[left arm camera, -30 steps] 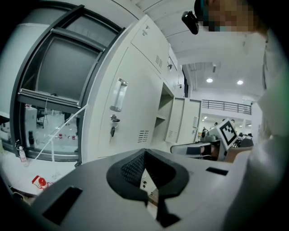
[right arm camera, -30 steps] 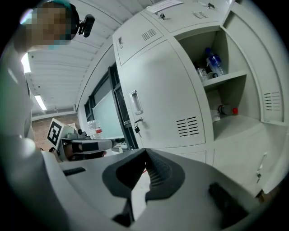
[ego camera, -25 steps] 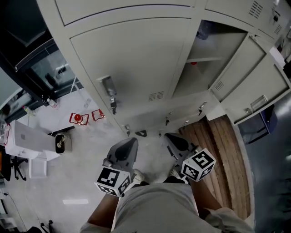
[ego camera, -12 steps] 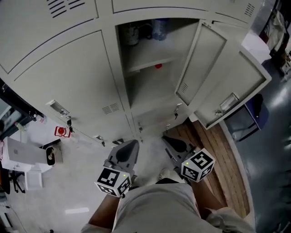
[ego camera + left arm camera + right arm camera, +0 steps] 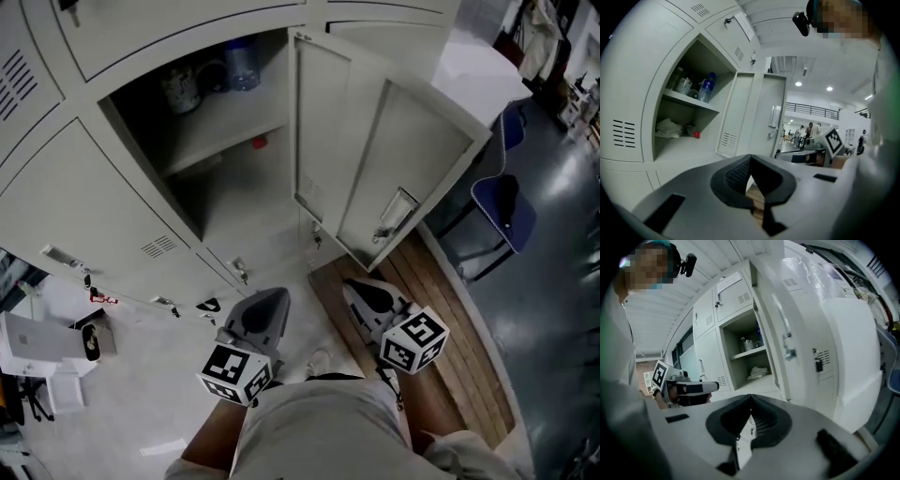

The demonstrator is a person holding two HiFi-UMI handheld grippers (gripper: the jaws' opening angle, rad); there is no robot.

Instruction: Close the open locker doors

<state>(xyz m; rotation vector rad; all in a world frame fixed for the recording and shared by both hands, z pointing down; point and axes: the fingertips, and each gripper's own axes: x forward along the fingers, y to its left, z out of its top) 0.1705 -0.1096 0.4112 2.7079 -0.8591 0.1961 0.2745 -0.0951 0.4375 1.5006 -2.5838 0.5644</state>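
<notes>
A bank of pale grey lockers fills the head view. One compartment (image 5: 202,159) stands open, with a shelf carrying a jar and a blue-capped bottle (image 5: 242,64) and a small red thing below. Two doors hang open to its right: a nearer-hinged one (image 5: 321,131) and a wider one (image 5: 412,169) with a metal handle (image 5: 392,214). My left gripper (image 5: 272,296) and right gripper (image 5: 354,287) are held low in front of the lockers, both shut and empty, touching nothing. The left gripper view shows the compartment (image 5: 684,117) and doors (image 5: 766,117); the right gripper view shows the door (image 5: 780,333).
A strip of wooden flooring (image 5: 441,309) runs under the open doors. A blue chair (image 5: 502,211) stands to the right behind the wide door. White boxes (image 5: 42,352) lie on the pale floor at the left. People stand far off in the hall (image 5: 806,131).
The head view has swung right along the lockers: the open compartment and its doors now sit in the middle and look larger. Both grippers keep the same low pose.
</notes>
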